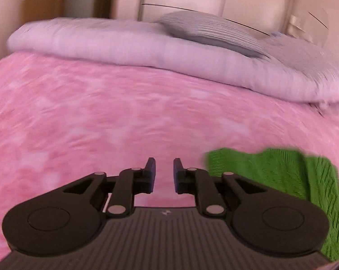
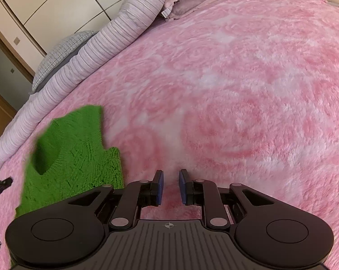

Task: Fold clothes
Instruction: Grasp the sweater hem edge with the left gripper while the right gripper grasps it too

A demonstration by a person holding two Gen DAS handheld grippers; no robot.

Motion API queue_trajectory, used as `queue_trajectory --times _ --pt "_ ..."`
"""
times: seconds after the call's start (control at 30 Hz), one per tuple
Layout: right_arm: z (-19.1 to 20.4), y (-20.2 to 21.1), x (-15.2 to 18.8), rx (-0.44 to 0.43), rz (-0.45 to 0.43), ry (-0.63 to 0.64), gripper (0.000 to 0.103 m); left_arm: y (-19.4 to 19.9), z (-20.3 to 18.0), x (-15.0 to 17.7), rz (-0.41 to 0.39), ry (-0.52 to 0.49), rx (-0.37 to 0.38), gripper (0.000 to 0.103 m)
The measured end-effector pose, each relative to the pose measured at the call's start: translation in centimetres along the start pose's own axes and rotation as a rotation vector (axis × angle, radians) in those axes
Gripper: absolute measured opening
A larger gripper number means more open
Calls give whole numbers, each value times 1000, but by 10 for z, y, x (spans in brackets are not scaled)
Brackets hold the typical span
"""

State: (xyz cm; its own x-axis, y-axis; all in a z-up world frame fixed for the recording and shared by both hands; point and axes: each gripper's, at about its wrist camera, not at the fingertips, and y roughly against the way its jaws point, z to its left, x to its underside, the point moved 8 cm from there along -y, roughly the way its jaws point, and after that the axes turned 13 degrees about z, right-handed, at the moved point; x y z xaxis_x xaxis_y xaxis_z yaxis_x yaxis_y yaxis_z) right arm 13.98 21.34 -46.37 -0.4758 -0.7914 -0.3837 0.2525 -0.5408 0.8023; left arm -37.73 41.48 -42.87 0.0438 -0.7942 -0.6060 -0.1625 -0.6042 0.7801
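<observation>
Now the green knitted garment [image 2: 72, 157] lies flat on the pink bed [image 2: 236, 90], near its striped-duvet [image 2: 84, 60] edge, seemingly spread for folding. Left hand-held gripper [image 1: 164, 173] hovers just beside it, jaws slightly apart, gripping nothing. Right hand-held gripper [image 2: 170, 186] likewise: narrow gap, empty, over bare fleece. Both seem poised to choose an edge. Each gripper body hides the garment's near portion; the left view is smeared.

Warm, even indoor light; motion-blurred left view, sharper right view, fisheye-bent dark corners.
</observation>
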Motion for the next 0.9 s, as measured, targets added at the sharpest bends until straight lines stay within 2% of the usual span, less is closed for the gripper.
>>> queue_trajectory --times 0.1,0.2,0.27,0.33,0.4,0.43,0.5,0.6,0.7,0.8,0.9 --pt "2 0 0 10 0 12 19 11 7 19 47 -32 49 12" --pt "10 2 0 60 -7 45 19 30 -18 50 105 -139 182 12" --pt "30 9 2 72 -44 145 19 47 -45 74 124 -240 273 12" --pt "61 16 13 17 -68 300 19 56 -67 96 132 -329 311 15" --pt "87 16 27 -42 -49 420 19 52 -80 115 148 -396 285 16" --pt "96 11 35 -63 -21 464 19 43 -82 122 161 -416 236 16" --pt "104 -5 48 -41 40 526 19 38 -85 125 161 -434 205 15" --pt "113 -18 47 53 36 599 19 41 -101 114 134 -488 213 15" --pt "138 -25 38 2 18 655 19 25 -125 100 120 -562 238 16" --pt "155 -60 36 23 68 747 19 -10 -127 89 134 -569 197 15" --pt "162 -88 21 62 44 788 19 -35 -120 67 119 -530 183 14"
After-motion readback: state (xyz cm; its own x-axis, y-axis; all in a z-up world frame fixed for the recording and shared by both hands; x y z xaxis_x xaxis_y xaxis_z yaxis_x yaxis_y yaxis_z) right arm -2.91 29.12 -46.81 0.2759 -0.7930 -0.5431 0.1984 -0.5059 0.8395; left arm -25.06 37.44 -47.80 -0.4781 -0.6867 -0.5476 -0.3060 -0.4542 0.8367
